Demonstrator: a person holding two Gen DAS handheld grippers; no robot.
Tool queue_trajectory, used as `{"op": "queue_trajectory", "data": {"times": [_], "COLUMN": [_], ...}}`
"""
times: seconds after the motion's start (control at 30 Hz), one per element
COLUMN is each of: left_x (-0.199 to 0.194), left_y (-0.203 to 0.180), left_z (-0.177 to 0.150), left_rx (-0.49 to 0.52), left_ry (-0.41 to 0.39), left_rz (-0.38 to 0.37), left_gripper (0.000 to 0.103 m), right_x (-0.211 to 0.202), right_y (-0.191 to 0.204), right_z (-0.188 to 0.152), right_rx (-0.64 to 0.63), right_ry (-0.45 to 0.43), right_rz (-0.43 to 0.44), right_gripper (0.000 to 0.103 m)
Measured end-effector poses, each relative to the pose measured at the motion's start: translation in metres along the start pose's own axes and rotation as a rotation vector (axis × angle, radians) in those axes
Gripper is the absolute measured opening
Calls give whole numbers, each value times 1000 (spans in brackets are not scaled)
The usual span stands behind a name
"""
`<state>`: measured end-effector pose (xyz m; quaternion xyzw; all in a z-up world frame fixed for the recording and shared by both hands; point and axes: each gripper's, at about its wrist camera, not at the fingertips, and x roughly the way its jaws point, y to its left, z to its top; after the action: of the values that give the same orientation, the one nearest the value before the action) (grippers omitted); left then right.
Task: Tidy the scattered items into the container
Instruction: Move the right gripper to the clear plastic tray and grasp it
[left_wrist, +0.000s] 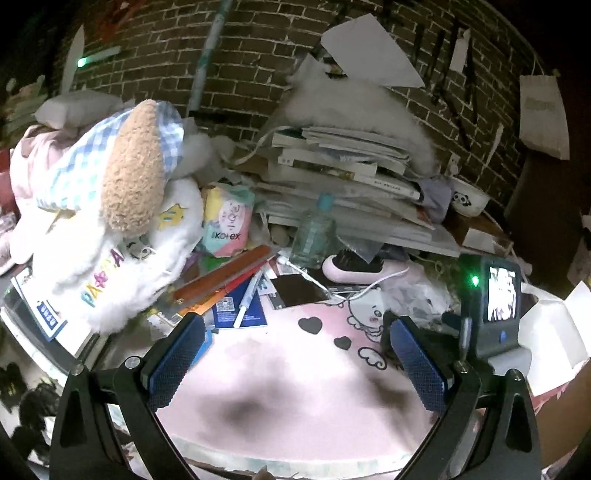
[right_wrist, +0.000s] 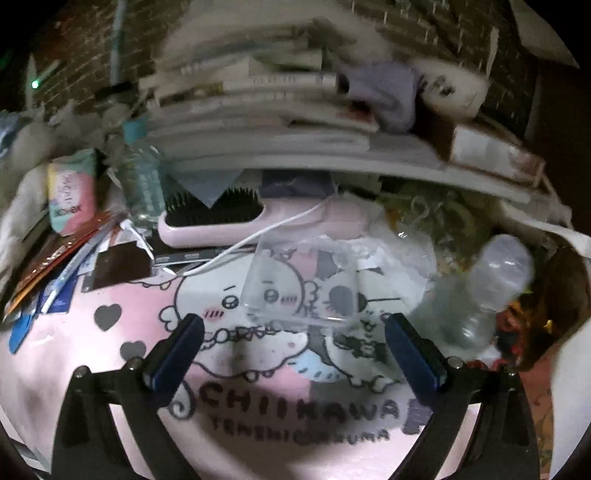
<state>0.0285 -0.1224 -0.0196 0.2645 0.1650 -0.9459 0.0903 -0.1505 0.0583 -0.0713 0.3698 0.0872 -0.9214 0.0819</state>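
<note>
Both grippers were wide apart, nothing between the pads. Left gripper (left_wrist: 295, 354) hovered over a bare patch of the pink cartoon mat (left_wrist: 280, 387); right gripper (right_wrist: 293, 350) sat over the mat's printed characters and lettering.

Scattered items, relative to the right gripper:
- clear plastic bag (right_wrist: 306, 280) lay flat on the mat just ahead of the fingertips, its near edge close to the gap but not inside it.
- crumpled clear bottle (right_wrist: 484, 291) lay tilted on its side ahead and to the right, outside the right finger.
- pink hairbrush (right_wrist: 229, 225) lay farther ahead at the mat's back edge, white cable (right_wrist: 266, 229) draped across it.
- upright bottle with teal cap (right_wrist: 142, 177) and pastel Kotex pack (right_wrist: 70, 195) stood far left, next to a heap of pens and cards (right_wrist: 55, 273).

Relative to the left gripper: the same heap of pens and cards, with a blue booklet, lay just ahead of its left finger; hairbrush and upright bottle were well ahead, in front of the book stack (left_wrist: 343, 173). Plush toys (left_wrist: 110, 206) were piled at left.

No container could be identified with certainty. Right-wrist view was motion-blurred.
</note>
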Motion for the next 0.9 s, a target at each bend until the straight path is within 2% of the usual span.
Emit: {"op": "queue_trajectory", "data": {"times": [0.17,0.47,0.5,0.53,0.6,0.9], "left_x": [0,1,1,1,0,0], "left_y": [1,2,1,1,0,-6], "left_z": [0,1,1,1,1,-1], "left_rx": [-7,2,3,4,3,22], "left_ry": [0,3,3,4,7,19], "left_rz": [-4,1,2,0,-7,-7], "left_gripper": [101,101,101,101,101,101], "right_x": [12,34,35,35,35,12], "right_y": [1,5,5,4,2,12], "right_z": [13,23,23,22,21,5], "right_rx": [4,-22,-14,-5,11,-17], "right_ry": [7,74,81,86,92,69], "right_rz": [-33,-40,-26,-13,-1,91], "right_gripper": [98,97,92,82,72,72]}}
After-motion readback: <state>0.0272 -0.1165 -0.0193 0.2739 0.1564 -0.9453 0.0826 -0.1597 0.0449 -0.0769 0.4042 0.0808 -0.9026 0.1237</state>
